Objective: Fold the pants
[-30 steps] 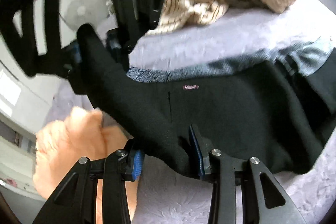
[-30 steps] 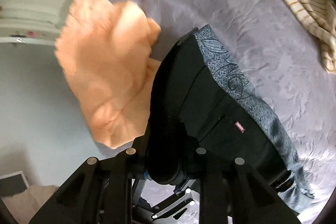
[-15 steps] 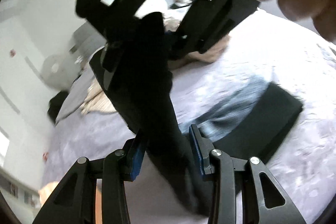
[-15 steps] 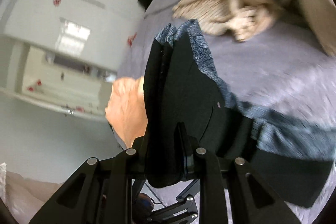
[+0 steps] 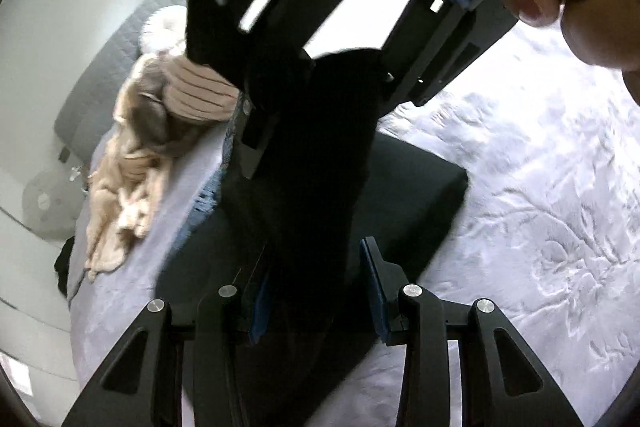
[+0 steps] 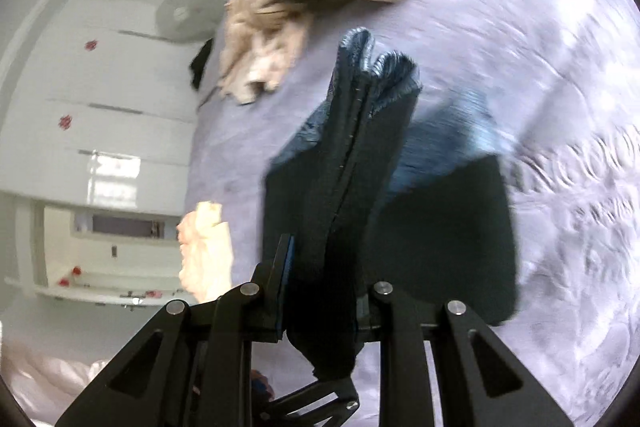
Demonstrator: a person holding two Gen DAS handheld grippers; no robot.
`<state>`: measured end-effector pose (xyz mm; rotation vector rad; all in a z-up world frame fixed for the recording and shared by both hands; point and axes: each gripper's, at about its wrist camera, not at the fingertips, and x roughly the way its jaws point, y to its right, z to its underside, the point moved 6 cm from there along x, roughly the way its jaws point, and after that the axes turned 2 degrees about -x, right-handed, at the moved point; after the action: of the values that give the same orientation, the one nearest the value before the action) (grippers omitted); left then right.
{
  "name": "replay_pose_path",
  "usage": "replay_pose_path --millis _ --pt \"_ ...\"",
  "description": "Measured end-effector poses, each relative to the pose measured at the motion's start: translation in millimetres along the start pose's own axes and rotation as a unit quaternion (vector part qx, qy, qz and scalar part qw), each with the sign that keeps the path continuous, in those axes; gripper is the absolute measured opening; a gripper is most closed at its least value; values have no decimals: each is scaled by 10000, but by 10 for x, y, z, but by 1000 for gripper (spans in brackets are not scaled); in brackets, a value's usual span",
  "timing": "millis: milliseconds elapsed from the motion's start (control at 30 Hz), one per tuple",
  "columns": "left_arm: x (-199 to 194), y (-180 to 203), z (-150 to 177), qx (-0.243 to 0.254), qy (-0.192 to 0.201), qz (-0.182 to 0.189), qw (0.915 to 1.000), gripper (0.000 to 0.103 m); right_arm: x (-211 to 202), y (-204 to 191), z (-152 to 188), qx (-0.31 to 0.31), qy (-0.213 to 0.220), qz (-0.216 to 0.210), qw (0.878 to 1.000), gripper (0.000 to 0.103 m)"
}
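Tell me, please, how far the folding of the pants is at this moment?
Done: the pants already lie doubled on the bed, with a straight folded edge. In hand: the left gripper and the right gripper each clamp one end of the raised part and carry it over the flat part. Left: lay it down, let go and smooth the fold.

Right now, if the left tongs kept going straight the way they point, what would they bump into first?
The black pants already clamped in the left tongs; beyond them likely the right tongs gripping the same cloth, though depth is unclear.
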<state>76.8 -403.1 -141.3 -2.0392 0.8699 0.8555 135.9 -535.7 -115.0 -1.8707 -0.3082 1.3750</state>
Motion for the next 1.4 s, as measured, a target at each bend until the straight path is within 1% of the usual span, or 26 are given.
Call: replay_pose_path --millis 100,167,233,267,300,400,467,500,533,567,600,633,700,733,767,800,833,867,900,933,1033,1167,1200,1233,1400 --pt "124 160 43 108 -119 67 9998 41 106 388 76 264 -72 206 9994 24" --pt "126 215 60 189 -87 163 9997 40 174 548 144 413 -96 288 9987 24" --pt "96 275 81 285 -78 256 9992 42 204 634 214 600 -60 189 9980 24" --pt "76 282 99 319 -90 259 9991 45 206 643 236 629 -28 162 9979 24" --pt "59 283 117 357 -123 310 9988 51 191 627 244 640 -8 166 9978 24" --pt "-84 237 159 409 -102 428 9982 51 161 581 264 594 -10 323 9977 26" --pt "-160 164 210 371 -90 521 9979 51 144 536 281 461 -23 520 9976 30" --pt "-206 104 251 321 -126 544 9979 53 142 504 292 414 -24 644 9971 32" --pt "-238 76 289 270 -164 536 9981 65 146 487 301 403 -11 760 9963 35" --pt "-276 -18 334 139 -193 495 9985 72 140 473 316 415 15 886 9952 37" --pt "-300 -97 371 9 -202 464 9987 76 126 472 332 414 44 990 9942 39" --pt "-326 -208 412 -153 -243 466 9985 76 99 458 350 400 87 1120 9929 42" --pt "-349 -403 482 -451 -419 511 9968 76 46 442 359 342 195 1493 9880 44" --pt "-345 -511 528 -625 -520 515 9954 76 23 445 355 315 229 1642 9857 51" --pt "-331 -621 578 -815 -640 533 9932 76 -15 467 357 276 258 1950 9801 56" --pt "-311 -707 623 -958 -739 534 9912 76 -69 514 357 211 268 2532 9668 65" --pt "-301 -787 674 -1123 -854 516 9887 76 -116 551 361 202 274 2841 9582 68" --pt "-303 -842 732 -1306 -966 509 9854 76 -156 571 374 228 293 2918 9558 68" --pt "-299 -908 775 -1494 -1066 534 9816 76 -203 577 382 310 329 2919 9554 68" --pt "-275 -1005 833 -1783 -1205 597 9747 76 -244 572 397 376 343 2930 9547 68" --pt "-215 -1170 963 -2335 -1472 715 9585 76 -317 530 465 370 340 3032 9516 68" --pt "-150 -1255 1072 -2871 -1754 969 9367 76 -256 419 575 500 222 2866 9565 69" --pt "-135 -1262 1095 -2958 -1814 1003 9325 76 -255 412 612 514 191 2826 9577 71" --pt "-124 -1267 1111 -2999 -1864 1013 9301 76 -224 391 636 522 146 2775 9592 74" --pt "-81 -1307 1145 -3049 -1972 1017 9262 76 -134 283 707 448 8 2648 9633 77"
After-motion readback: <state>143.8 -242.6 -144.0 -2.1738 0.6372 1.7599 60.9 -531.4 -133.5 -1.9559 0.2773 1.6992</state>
